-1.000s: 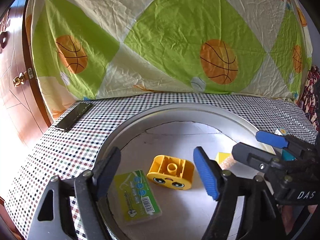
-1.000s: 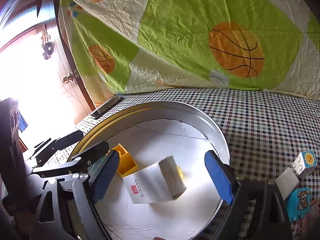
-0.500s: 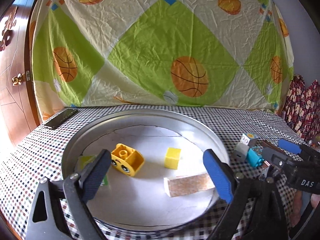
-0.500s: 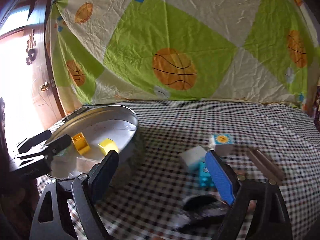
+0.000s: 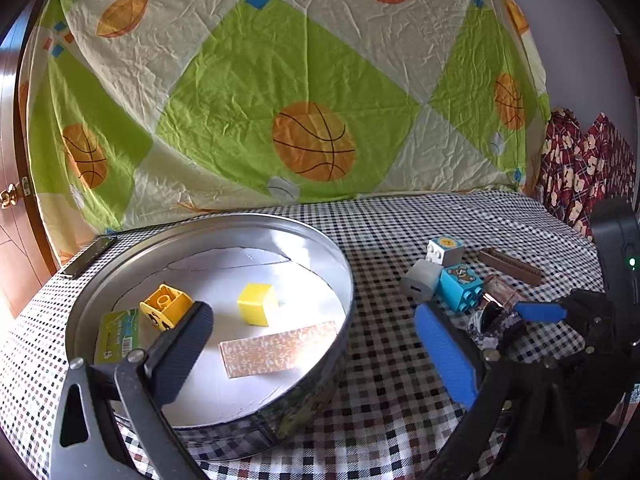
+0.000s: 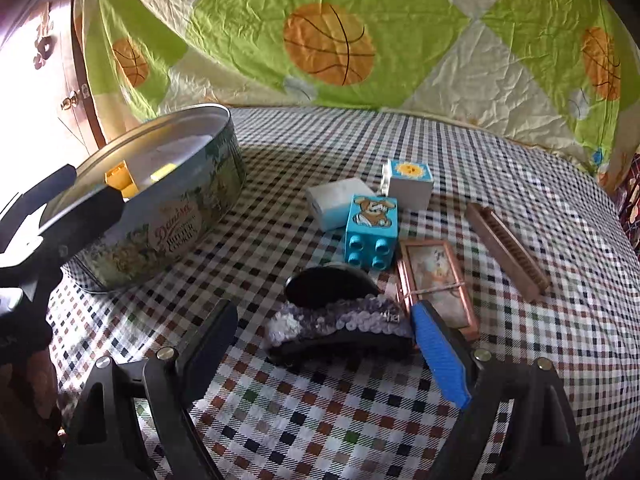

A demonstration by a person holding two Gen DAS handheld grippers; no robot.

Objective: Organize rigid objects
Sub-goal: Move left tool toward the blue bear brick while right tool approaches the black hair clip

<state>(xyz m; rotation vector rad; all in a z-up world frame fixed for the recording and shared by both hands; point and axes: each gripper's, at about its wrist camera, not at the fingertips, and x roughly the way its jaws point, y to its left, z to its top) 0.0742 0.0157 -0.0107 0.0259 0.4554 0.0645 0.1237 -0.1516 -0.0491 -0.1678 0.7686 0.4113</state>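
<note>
A round metal cookie tin (image 5: 344,280) holds a yellow face brick (image 5: 166,310), a yellow cube (image 5: 258,304), an orange patterned flat box (image 5: 280,348) and a green packet (image 5: 118,336). My left gripper (image 5: 312,320) hovers at the tin's near right rim, its jaws opening with nothing between them. In the right wrist view, a black hair clip with purple sequins (image 6: 340,328) lies on the checked cloth between the pads of my right gripper (image 6: 322,312). That gripper is open, its blue pad close to the clip's right end and its black pad apart from it.
Behind the clip lie a blue bear brick (image 6: 372,232), a white block (image 6: 336,200), a sun brick (image 6: 410,184), a copper framed case (image 6: 436,280) and a brown ridged bar (image 6: 508,248). The tin (image 6: 168,220) stands to the left. A basketball sheet hangs behind.
My right gripper let go of the flat box in the tin, then swung right and down to the hair clip. My left gripper drew back from over the tin and its jaws widened.
</note>
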